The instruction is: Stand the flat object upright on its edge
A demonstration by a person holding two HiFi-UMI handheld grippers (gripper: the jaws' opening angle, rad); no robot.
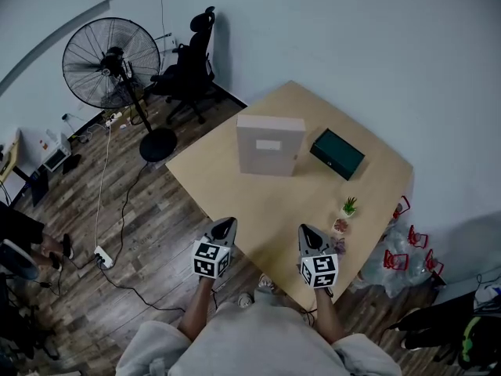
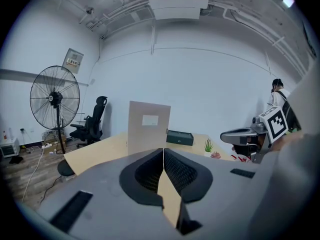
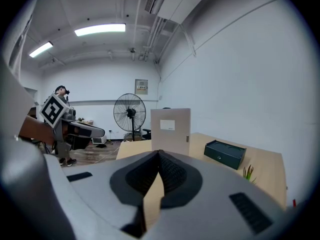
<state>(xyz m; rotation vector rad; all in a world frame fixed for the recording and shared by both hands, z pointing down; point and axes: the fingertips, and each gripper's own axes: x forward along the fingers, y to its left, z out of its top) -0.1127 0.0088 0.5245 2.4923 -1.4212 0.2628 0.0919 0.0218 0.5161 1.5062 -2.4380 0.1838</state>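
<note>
Looks done: flat object [image 1: 270, 145] stands upright on its edge, mid-frame on the surface [image 1: 258, 202]. Left gripper [image 1: 225, 224] and right gripper [image 1: 306, 231] sit low in frame, well apart from it, fingers clenched on nothing. Nothing left, I'd judge.

Dark green box [image 1: 337, 153], small plant [image 1: 349, 206], fan [image 1: 111, 63], office chair [image 1: 190, 59]

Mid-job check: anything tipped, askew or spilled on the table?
Nothing stands out. The beige flat box stands upright on the table, the dark green box lies flat beside it, apart, and the small plant is upright. The left gripper and right gripper, jaws shut and empty, are clear of them.
</note>
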